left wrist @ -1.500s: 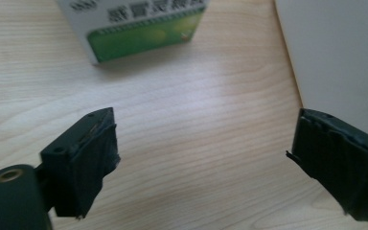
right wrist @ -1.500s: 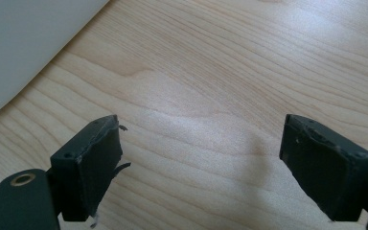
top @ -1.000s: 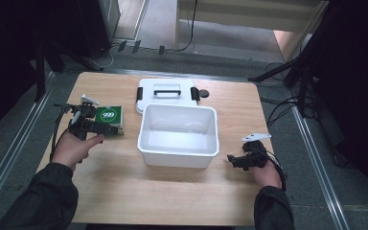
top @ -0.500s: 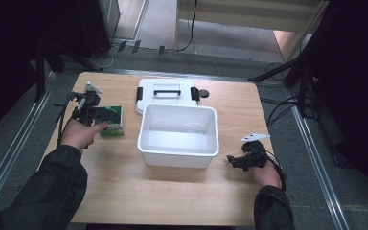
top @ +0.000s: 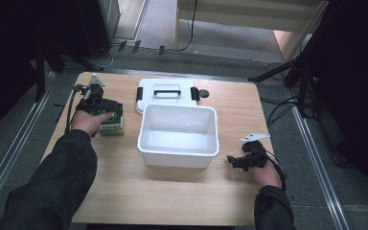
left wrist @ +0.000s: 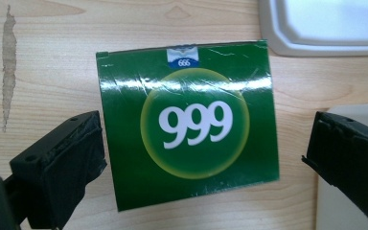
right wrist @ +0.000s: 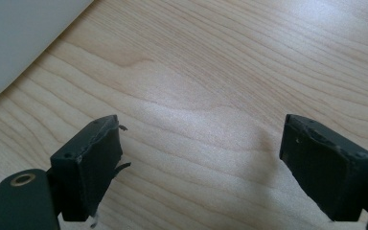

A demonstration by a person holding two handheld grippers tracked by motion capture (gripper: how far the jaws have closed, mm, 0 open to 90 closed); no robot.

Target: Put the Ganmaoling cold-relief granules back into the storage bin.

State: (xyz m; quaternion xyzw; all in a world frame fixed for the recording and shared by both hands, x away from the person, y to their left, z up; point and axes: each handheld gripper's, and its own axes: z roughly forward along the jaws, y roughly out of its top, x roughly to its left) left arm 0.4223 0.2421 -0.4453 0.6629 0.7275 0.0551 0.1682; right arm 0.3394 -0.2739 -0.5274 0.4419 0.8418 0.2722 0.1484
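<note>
At the table's left we hold our left gripper (left wrist: 201,158) over the green box (left wrist: 187,122), glossy, marked 999 in white, lying flat beside the white bin (top: 178,135); jaws wide, perhaps not touching it. Far right, our right gripper (right wrist: 201,167) rests spread, holding nothing.

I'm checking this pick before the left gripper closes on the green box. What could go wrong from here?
The left gripper is open, its jaws straddling the green 999 box, which lies flat and slightly skewed between them; closing could twist it or slip on the glossy face. One jaw sits near the white bin, so it may bump the bin's wall. The lid lies just beyond the box and could be nudged during the lift.
</note>
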